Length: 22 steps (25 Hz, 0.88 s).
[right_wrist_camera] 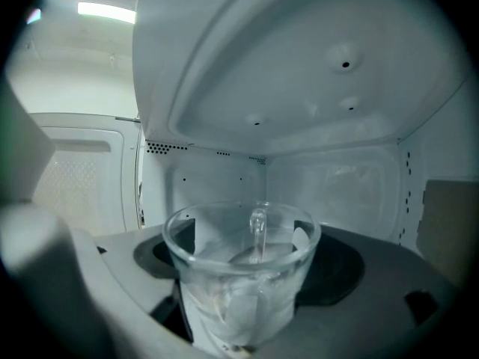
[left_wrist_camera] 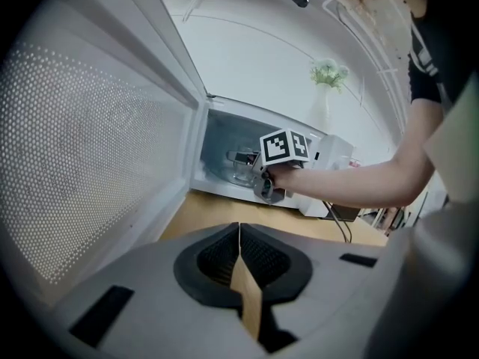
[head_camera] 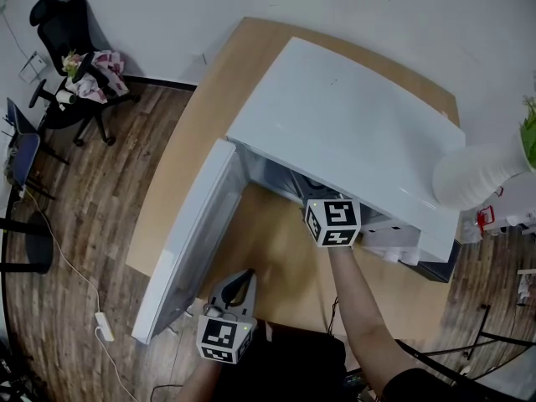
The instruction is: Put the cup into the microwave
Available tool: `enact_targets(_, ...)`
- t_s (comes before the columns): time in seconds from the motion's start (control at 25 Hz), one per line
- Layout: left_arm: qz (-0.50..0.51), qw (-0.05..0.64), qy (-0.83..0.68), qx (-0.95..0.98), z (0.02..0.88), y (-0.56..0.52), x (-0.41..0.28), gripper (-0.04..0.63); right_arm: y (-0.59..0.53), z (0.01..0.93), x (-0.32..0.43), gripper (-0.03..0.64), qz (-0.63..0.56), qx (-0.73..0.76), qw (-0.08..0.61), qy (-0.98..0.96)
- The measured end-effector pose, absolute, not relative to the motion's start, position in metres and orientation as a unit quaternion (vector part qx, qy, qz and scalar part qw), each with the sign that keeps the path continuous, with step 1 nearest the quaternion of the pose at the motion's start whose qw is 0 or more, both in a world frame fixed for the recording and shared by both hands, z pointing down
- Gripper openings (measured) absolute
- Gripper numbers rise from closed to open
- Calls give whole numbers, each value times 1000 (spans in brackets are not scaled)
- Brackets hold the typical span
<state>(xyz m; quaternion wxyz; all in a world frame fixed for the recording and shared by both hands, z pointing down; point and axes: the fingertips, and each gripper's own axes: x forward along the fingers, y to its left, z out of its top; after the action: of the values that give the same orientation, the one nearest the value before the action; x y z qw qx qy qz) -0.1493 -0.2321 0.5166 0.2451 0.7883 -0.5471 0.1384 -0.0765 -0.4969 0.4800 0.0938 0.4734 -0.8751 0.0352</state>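
Note:
A white microwave (head_camera: 352, 132) stands on the wooden table (head_camera: 276, 249), its door (head_camera: 188, 241) swung wide to the left. My right gripper (head_camera: 331, 216) reaches into the cavity, its jaws hidden under the microwave's top in the head view. In the right gripper view it (right_wrist_camera: 247, 305) is shut on a clear glass cup (right_wrist_camera: 243, 275), held upright inside the cavity with the handle facing away. From the left gripper view the cup (left_wrist_camera: 241, 167) shows just inside the opening. My left gripper (head_camera: 239, 285) hangs near the door's lower end, shut and empty (left_wrist_camera: 239, 226).
A white vase (head_camera: 469, 174) with green stems stands at the microwave's right end. On the wooden floor at the left are a black office chair (head_camera: 71, 48) and a power strip (head_camera: 105, 329). A cable (left_wrist_camera: 340, 226) runs on the table right of the microwave.

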Motion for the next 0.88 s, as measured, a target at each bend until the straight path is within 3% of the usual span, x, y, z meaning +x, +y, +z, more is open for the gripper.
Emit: enact_targets(0.88, 131, 226, -561, 785, 506, -207, -141, 5, -458, 483, -62, 387, 43, 478, 93, -872)
